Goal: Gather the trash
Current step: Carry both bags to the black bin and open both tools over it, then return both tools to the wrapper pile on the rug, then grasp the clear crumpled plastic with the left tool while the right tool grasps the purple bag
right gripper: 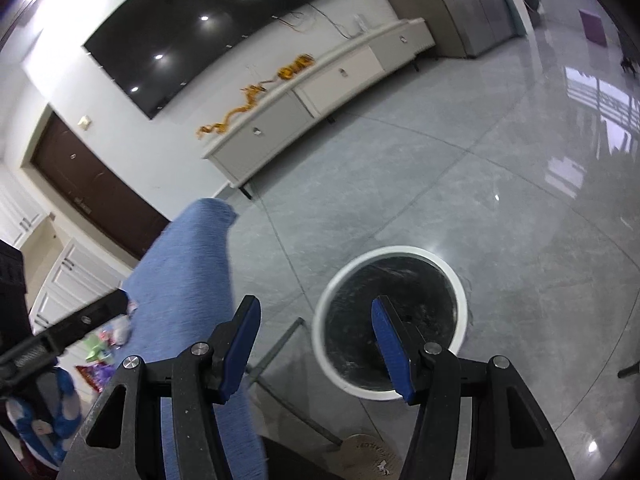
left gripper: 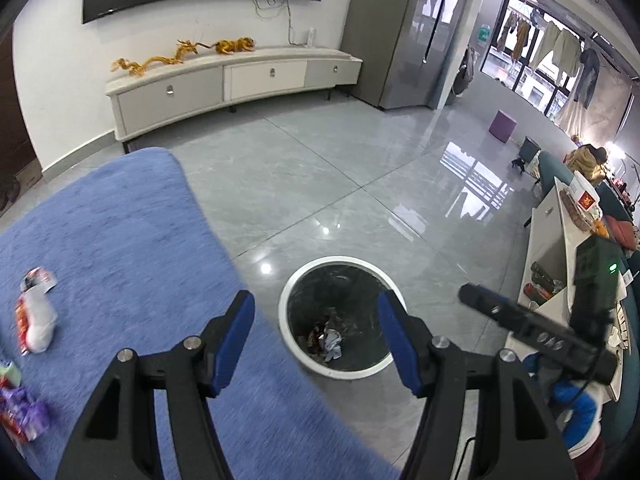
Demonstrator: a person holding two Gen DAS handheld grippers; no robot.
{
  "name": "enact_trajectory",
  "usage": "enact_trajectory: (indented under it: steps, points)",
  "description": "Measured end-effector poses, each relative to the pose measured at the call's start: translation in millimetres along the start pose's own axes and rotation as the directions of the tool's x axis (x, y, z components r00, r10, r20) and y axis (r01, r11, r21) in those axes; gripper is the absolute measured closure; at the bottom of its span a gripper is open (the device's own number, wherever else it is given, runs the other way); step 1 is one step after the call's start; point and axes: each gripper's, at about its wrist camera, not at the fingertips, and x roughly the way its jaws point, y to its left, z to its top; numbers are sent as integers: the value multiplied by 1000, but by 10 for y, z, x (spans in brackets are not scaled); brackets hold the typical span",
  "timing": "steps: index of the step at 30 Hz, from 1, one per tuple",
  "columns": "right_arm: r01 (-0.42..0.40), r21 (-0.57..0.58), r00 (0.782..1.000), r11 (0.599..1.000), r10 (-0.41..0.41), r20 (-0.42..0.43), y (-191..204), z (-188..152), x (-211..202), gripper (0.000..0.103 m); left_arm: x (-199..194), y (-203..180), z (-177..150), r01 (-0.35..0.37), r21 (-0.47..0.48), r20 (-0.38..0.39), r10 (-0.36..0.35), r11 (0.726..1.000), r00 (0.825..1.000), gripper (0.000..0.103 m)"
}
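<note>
A round bin with a white rim (left gripper: 288,292) and black liner stands on the grey floor, with a crumpled paper and a wrapper (left gripper: 328,342) at its bottom. My left gripper (left gripper: 316,304) hangs open above the bin, with nothing between its blue pads. My right gripper (right gripper: 316,304) is also open and empty, above the bin's left rim (right gripper: 320,320). More trash lies on the blue cloth (left gripper: 120,220): a white and red wrapper (left gripper: 36,320) and a purple one (left gripper: 24,412). In the right wrist view a blue pad hides part of the bin's inside.
A long white TV cabinet (left gripper: 240,80) lines the far wall under a dark screen. A white low table (left gripper: 560,240) with clutter stands at the right. A glass edge (right gripper: 280,360) shows between the cloth and the bin. A person's blue and white sleeve (right gripper: 40,424) is at lower left.
</note>
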Motion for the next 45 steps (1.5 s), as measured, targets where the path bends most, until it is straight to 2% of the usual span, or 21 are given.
enact_trajectory:
  steps: [8, 14, 18, 23, 28, 31, 37, 41, 45]
  points:
    - [-75, -149, 996, 986, 81, 34, 825, -41, -295, 48, -730, 606, -408, -53, -70, 95, 59, 996, 994, 41]
    - [-154, -269, 987, 951, 157, -10, 1521, -173, -276, 48, -1299, 1302, -864, -112, -159, 168, 139, 981, 976, 41]
    - [-212, -360, 977, 908, 196, -80, 2041, -318, -132, 48, -1586, 1853, -1223, -156, -250, 184, 205, 956, 961, 41]
    - [-263, -419, 963, 869, 213, -163, 2536, -505, 125, 48, -1853, 2506, -1749, -222, -365, 174, 301, 904, 938, 41]
    - [-291, -480, 949, 828, 187, -253, 2958, -727, 453, 48, -1885, 3066, -2217, -239, -490, 116, 334, 838, 936, 41]
    - [-316, -510, 935, 800, 172, -310, 3192, -876, 675, 48, -1873, 3274, -2345, -233, -529, 98, 331, 816, 938, 41]
    - [-362, -548, 907, 754, 149, -395, 3557, -1115, 1084, 48, -1768, 3400, -2261, -223, -518, 88, 311, 826, 946, 41]
    - [-390, -546, 884, 741, 137, -446, 3721, -1237, 1396, 48, -1613, 3444, -2191, -216, -504, 74, 291, 836, 954, 42]
    - [-412, -545, 862, 731, 119, -492, 3838, -1330, 1663, 48, -1432, 3520, -2156, -219, -507, 43, 278, 834, 959, 50]
